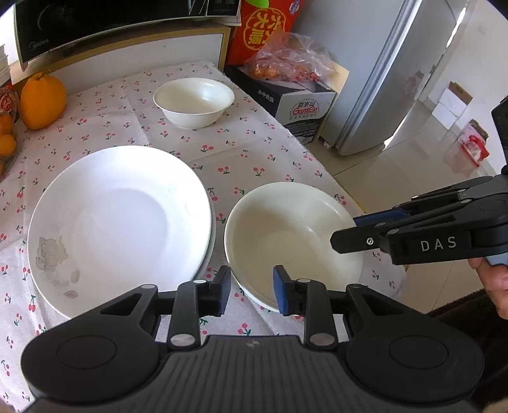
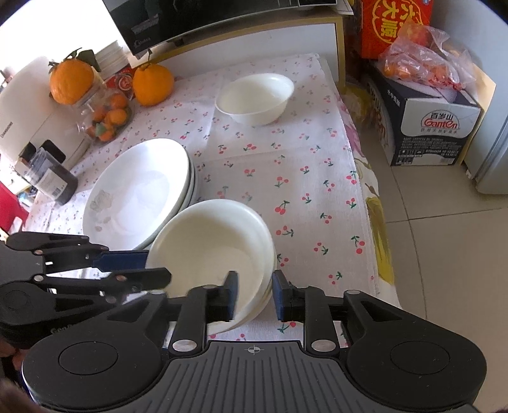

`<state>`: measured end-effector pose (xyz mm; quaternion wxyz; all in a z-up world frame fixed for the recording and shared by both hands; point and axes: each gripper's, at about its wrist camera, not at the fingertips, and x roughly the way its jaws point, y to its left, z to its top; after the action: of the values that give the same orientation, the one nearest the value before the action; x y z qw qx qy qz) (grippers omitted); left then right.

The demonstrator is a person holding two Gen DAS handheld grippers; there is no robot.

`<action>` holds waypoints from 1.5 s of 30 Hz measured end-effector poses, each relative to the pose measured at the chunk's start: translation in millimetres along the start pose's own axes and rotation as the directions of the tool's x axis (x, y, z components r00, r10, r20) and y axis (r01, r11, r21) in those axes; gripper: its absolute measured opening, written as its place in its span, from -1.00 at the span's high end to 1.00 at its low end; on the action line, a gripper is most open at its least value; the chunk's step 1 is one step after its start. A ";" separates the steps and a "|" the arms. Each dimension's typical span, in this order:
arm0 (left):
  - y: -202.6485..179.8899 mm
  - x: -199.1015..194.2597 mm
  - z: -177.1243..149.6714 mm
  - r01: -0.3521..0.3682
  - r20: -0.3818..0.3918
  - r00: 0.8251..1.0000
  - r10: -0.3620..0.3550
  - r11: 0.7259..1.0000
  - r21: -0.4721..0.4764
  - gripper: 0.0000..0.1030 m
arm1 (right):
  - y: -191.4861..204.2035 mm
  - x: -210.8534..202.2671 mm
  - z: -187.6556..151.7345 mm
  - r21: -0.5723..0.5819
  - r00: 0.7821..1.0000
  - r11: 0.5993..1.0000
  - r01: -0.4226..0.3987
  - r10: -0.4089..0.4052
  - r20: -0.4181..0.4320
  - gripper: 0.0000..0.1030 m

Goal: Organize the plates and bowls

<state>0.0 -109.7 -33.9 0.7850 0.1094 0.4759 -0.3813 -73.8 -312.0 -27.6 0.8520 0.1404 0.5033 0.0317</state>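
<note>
A stack of white plates (image 1: 117, 222) (image 2: 139, 193) lies on the cherry-print cloth. Beside it stands a stack of white bowls (image 1: 292, 235) (image 2: 212, 251). A single white bowl (image 1: 193, 101) (image 2: 254, 98) stands farther back. My left gripper (image 1: 250, 294) (image 2: 149, 267) is open, its fingers astride the near-left rim of the bowl stack. My right gripper (image 2: 254, 294) (image 1: 346, 235) is open, its fingers astride the stack's right rim, one inside and one outside. Neither clamps the rim.
Large oranges (image 2: 152, 84) and a box of small oranges (image 2: 108, 120) sit at the back left, near a dark jar (image 2: 54, 181). A microwave (image 1: 104, 22) stands behind. A Ganten carton (image 2: 431, 127) and a fridge (image 1: 390, 73) stand on the floor to the right.
</note>
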 end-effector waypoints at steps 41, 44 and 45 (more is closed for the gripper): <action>54.8 -20.2 89.0 -0.121 0.135 0.981 0.142 0.980 -0.156 -0.93 | -26.7 -0.2 87.5 0.403 0.972 0.909 -0.101 0.005 0.233 -0.52; 66.2 -9.9 105.5 -0.146 0.140 0.975 0.173 0.972 -0.183 -0.94 | -24.8 15.3 99.2 0.452 0.970 0.885 -0.110 -0.003 0.241 -0.55; 69.4 -7.5 109.0 -0.152 0.140 0.974 0.180 0.970 -0.189 -0.94 | -25.3 20.8 102.8 0.467 0.970 0.876 -0.116 0.000 0.242 -0.55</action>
<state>119.2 -116.8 16.0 0.8556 0.0484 0.4342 -0.2776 23.2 -353.5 -5.4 0.8430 0.3641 0.3867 -0.0846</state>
